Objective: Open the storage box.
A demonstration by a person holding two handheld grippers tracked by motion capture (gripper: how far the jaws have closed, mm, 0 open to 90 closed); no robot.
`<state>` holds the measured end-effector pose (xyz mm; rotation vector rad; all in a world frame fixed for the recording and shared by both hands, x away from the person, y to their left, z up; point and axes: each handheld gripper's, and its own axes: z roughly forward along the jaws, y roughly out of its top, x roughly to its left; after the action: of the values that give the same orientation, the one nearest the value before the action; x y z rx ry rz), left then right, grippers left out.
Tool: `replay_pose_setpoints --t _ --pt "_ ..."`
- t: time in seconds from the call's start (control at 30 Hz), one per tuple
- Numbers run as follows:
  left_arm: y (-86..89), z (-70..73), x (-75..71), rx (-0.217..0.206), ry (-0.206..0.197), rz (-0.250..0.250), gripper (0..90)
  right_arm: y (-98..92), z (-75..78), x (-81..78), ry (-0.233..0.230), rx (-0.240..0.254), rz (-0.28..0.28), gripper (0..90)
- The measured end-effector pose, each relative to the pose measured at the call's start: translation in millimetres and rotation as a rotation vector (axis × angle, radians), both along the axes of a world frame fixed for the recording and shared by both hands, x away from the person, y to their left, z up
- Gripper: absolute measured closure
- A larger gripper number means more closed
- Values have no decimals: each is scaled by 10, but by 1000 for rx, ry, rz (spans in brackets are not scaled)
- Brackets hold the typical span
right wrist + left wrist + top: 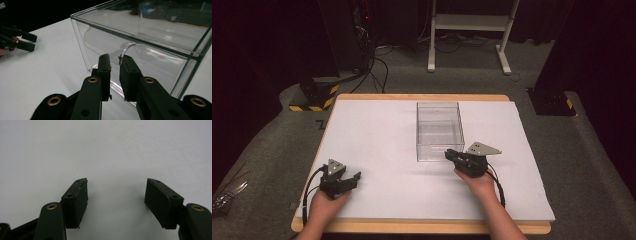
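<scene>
Fingers point(130, 72) of right gripper point(115, 65) pinch clear box point(140, 37) handle point(126, 48); box interior bare.

White table point(377, 150), yellow-black striped base point(314, 97), white frame point(469, 22) behind.

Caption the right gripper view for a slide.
Right gripper closing on the curved handle of a clear plastic box.

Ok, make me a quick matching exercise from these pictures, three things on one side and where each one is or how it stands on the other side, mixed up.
Things:
1. left tongs
2. right tongs
3. clear box

Descriptions:
A. stands mid-table on the white sheet
B. jaws nearly together at the box's curved clear handle
C. jaws wide apart over bare sheet, nothing between them

Pairs: 1-C, 2-B, 3-A
</scene>
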<state>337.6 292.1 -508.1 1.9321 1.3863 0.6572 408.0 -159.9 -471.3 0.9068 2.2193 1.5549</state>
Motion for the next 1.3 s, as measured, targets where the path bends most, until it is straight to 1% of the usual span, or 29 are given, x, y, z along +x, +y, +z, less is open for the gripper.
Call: replay_pose_setpoints --t 0.13,0.53,0.57,0.67,0.93,1.3 --pt "-1 -1 1 -1 -2 1 352 -16 5 -54 9 0 8 794" --pt "-1 -2 1 0 -2 1 352 -47 7 -217 4 -6 27 801" --pt "-1 -2 0 0 -2 1 352 -55 5 -249 5 -2 31 803" --pt "-1 -2 1 0 -2 1 352 -64 2 -278 5 0 37 805" --pt "-1 -2 0 0 -2 1 352 -104 18 -384 0 -10 59 825" --pt "-3 0 -3 -1 0 2 353 -148 18 -554 9 0 85 833"
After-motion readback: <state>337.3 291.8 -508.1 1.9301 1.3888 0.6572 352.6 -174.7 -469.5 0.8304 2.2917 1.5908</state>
